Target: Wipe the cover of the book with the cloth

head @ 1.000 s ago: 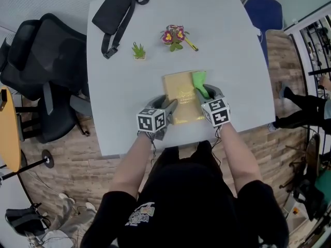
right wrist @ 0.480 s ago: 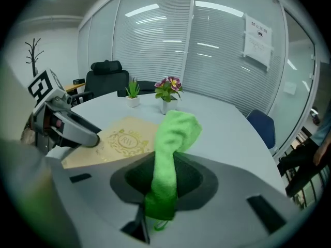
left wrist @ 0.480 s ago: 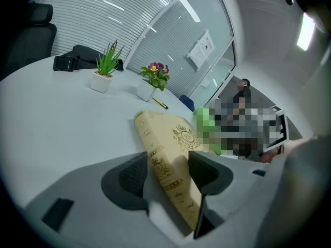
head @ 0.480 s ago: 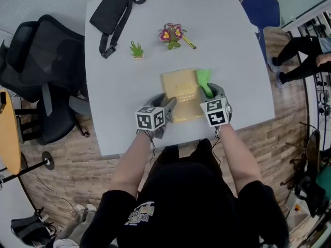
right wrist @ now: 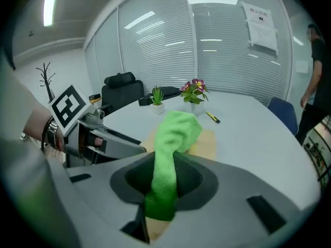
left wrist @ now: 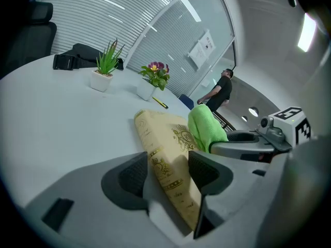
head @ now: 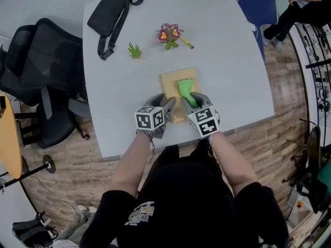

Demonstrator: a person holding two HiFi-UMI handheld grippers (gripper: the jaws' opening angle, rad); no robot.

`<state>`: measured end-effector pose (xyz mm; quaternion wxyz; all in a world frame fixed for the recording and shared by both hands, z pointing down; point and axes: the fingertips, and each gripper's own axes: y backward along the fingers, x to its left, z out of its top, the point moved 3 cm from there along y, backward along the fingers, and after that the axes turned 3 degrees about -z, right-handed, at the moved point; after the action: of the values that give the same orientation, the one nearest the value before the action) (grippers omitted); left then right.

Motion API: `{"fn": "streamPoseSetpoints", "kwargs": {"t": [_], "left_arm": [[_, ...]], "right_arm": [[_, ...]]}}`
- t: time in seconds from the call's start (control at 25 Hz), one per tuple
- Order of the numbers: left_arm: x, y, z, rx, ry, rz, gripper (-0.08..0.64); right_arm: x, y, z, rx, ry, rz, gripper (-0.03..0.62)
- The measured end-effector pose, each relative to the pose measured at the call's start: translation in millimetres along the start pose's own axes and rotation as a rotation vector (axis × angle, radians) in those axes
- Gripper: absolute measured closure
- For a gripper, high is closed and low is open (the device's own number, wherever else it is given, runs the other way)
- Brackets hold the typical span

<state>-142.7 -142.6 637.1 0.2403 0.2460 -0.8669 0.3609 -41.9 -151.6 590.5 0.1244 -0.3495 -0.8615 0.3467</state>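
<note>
Cloth of green microfibre point(head: 185, 89), clamped in the right gripper point(head: 192, 98), lies on the cover of the tan, gilt-stamped book point(head: 170, 82) on the white table point(head: 222, 45); the left gripper point(head: 168, 105) grips the book's near spine corner.

The person wears a black short-sleeved T-shirt point(head: 191, 205) with a small pale printed graphic point(head: 139, 213) on its front. A metal-looking wristband point(right wrist: 50, 133) sits on the left wrist.

The left gripper point(head: 170, 105) has a light grey moulded plastic shell, and its fingers point(left wrist: 133, 174) are lined with dark, finely textured pads. It carries a white cube with black square markers point(head: 151, 119), and a thin dark cord point(head: 152, 146) hangs below it.

The right gripper point(head: 190, 98) has the same grey shell, dark-padded fingers point(right wrist: 137, 177) and its own black-and-white marker cube point(head: 204, 122).
</note>
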Motion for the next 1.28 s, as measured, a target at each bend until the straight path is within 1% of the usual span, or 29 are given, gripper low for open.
{"fn": "streamPoseSetpoints", "kwargs": {"t": [0.12,0.24,0.4,0.44,0.56,0.64,0.8,0.96,1.28], "left_arm": [[-0.7,0.2,-0.3,0.002,0.001,-0.003,0.311],[-0.5,0.8,-0.2,0.005,0.003,-0.004,0.311],[-0.4,0.8,0.0,0.008,0.002,-0.004,0.313],[-0.4,0.8,-0.1,0.008,0.003,-0.004,0.313],[0.5,0.7,-0.1,0.01,0.007,-0.006,0.313],[0.9,1.0,0.6,0.011,0.007,-0.006,0.313],[0.1,1.6,0.0,0.01,0.008,-0.006,0.313],[0.2,1.2,-0.3,0.009,0.01,-0.008,0.313],[0.0,-0.2,-0.3,0.005,0.006,-0.004,0.311]], "right_arm": [[18.0,-1.7,-5.2,0.01,-0.054,0.049,0.495],[36.0,-2.4,-8.6,0.018,-0.066,0.084,0.495],[41.8,-1.7,-13.1,0.019,-0.075,0.081,0.495],[41.8,-1.2,-15.0,0.024,-0.063,0.077,0.495],[40.3,1.4,-18.8,0.037,-0.005,0.057,0.495],[34.8,3.9,-20.9,0.036,0.007,0.037,0.495],[14.4,11.3,-28.0,0.032,-0.019,-0.015,0.495],[-11.9,17.8,-36.4,0.025,-0.07,-0.077,0.495],[-43.4,26.4,-42.3,0.018,-0.124,-0.142,0.495]]}}
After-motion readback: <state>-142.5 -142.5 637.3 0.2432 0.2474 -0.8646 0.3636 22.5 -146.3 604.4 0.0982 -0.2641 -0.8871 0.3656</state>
